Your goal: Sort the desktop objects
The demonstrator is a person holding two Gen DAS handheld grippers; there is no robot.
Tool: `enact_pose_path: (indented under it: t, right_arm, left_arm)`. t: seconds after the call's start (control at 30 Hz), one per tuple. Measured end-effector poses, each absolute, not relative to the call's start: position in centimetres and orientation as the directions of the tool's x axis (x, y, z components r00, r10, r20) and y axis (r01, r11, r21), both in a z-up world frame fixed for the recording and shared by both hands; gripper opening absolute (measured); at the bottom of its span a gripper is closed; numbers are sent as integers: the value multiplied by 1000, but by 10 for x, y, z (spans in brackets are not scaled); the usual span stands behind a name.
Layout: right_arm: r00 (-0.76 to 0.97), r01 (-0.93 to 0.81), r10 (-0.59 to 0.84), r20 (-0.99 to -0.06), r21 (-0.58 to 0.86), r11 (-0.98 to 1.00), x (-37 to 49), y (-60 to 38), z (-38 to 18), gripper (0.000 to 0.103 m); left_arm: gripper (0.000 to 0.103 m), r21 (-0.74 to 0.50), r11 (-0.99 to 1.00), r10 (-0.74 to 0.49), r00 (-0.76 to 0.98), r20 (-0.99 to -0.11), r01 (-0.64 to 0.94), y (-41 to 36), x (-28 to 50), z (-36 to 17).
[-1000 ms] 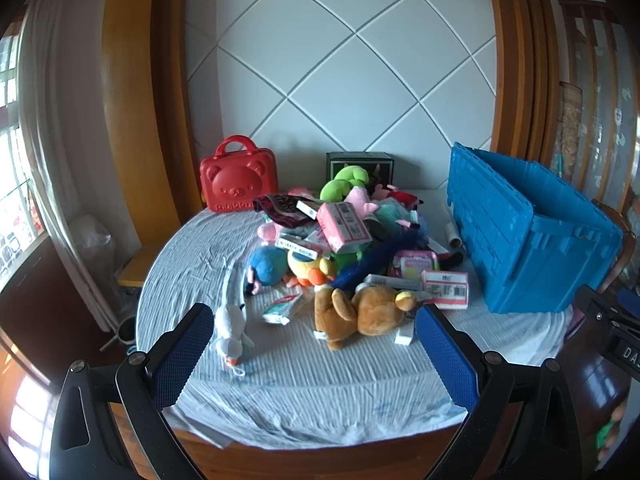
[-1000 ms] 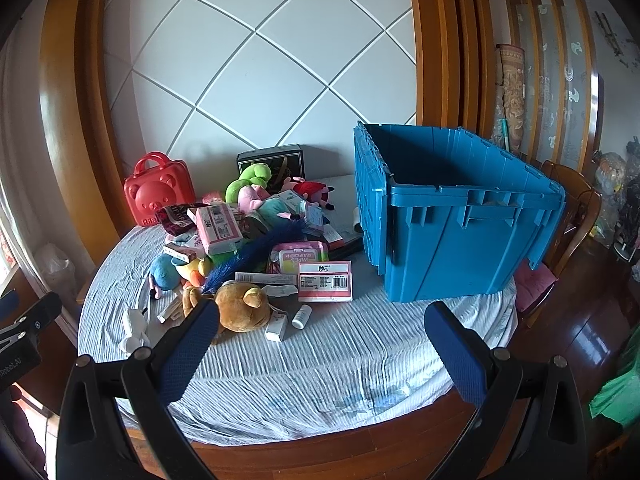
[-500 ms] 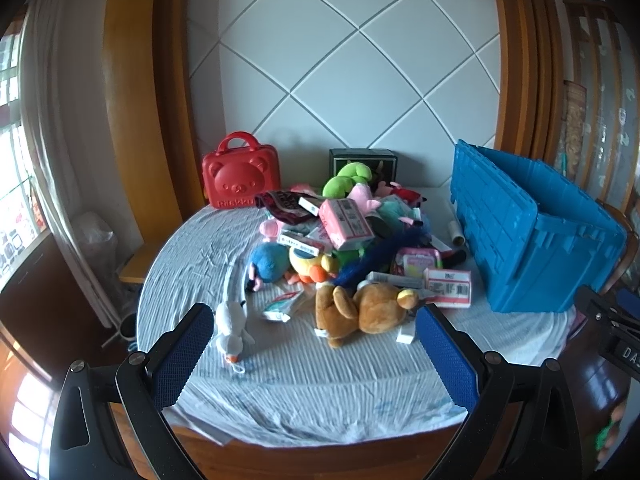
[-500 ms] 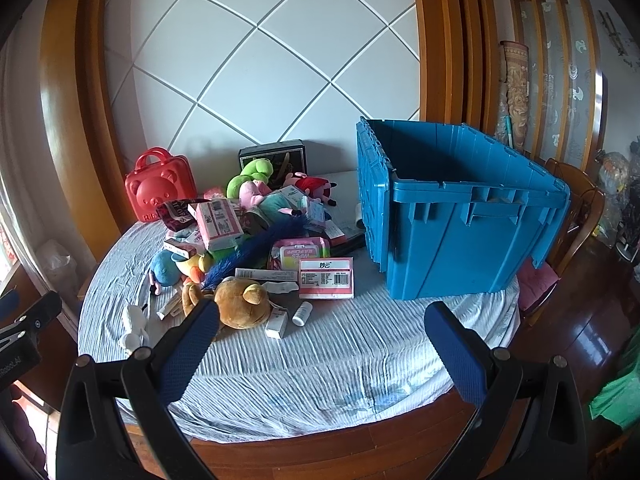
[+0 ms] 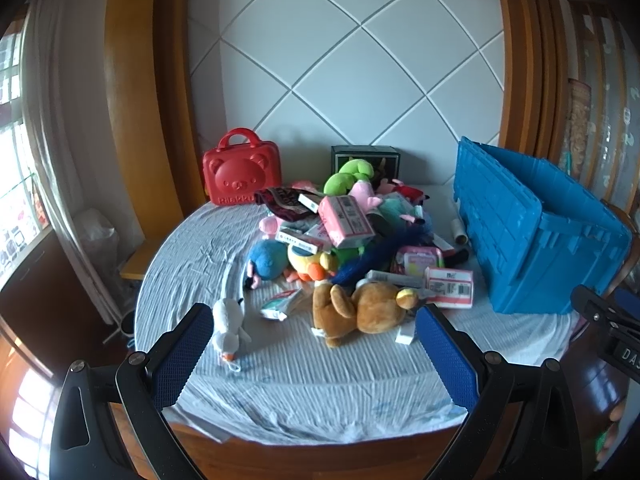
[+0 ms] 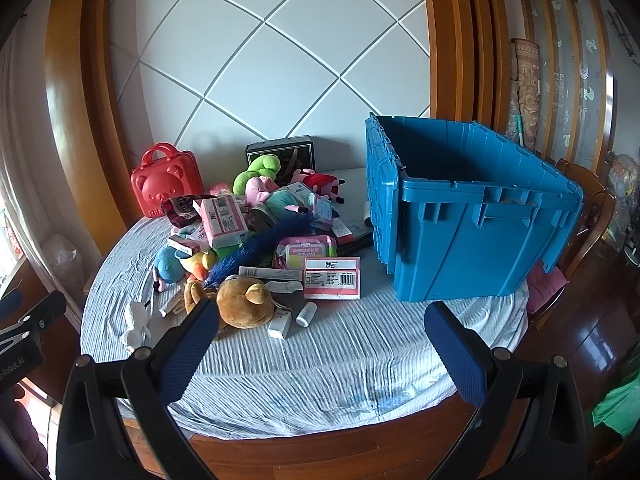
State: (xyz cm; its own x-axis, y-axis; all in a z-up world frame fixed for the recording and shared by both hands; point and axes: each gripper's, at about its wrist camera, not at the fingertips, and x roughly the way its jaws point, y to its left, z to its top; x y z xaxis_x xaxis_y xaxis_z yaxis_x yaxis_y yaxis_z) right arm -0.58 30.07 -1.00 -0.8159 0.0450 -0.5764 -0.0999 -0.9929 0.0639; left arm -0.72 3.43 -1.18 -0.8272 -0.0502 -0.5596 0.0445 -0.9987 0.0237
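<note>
A heap of toys and packets lies mid-table: a brown plush bear (image 5: 362, 312) (image 6: 244, 298), a white plush goose (image 5: 228, 326) (image 6: 136, 322), a blue plush (image 5: 266, 258), a yellow duck (image 5: 308, 262), pink wipes packs (image 5: 346, 220) (image 6: 332, 278) and a blue feather duster (image 6: 256, 246). A large blue crate (image 5: 532, 228) (image 6: 472, 208) stands open on the right. My left gripper (image 5: 316, 330) hangs open over the near edge, in front of the bear. My right gripper (image 6: 322, 334) is open too, empty, short of the heap.
A red bear-face case (image 5: 240, 174) (image 6: 166, 180) and a dark box (image 5: 366, 156) stand at the back by the tiled wall. The round table (image 6: 320, 364) has a wrinkled pale cloth. A wooden chair (image 6: 588, 208) sits behind the crate on the right.
Both views have drifted slightly, with the scene sitting a little lower in frame. Nothing on the table has moved and both grippers stay open.
</note>
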Motion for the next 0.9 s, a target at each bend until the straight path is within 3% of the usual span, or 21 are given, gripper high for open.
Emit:
enact_pose_path:
  t: [0.27, 0.4, 0.63, 0.9]
  right_arm:
    - [-812, -33, -20, -583, 80, -996, -24, 294, -28, 103]
    - [-777, 39, -96, -622, 104, -994, -45, 273, -51, 103]
    - [-727, 144, -174, -665, 100, -985, -89, 209, -82, 103]
    - [-621, 198, -224, -752, 126, -972, -169, 96, -144, 103]
  left_arm:
    - [102, 6, -996, -79, -816, -573, 92, 23, -8, -40]
    - [102, 14, -987, -134, -763, -633, 162, -4, -20, -65]
    - [102, 7, -957, -213, -684, -698, 292, -80, -51, -107]
    - [102, 52, -950, -231, -581, -780, 308, -183, -131, -170]
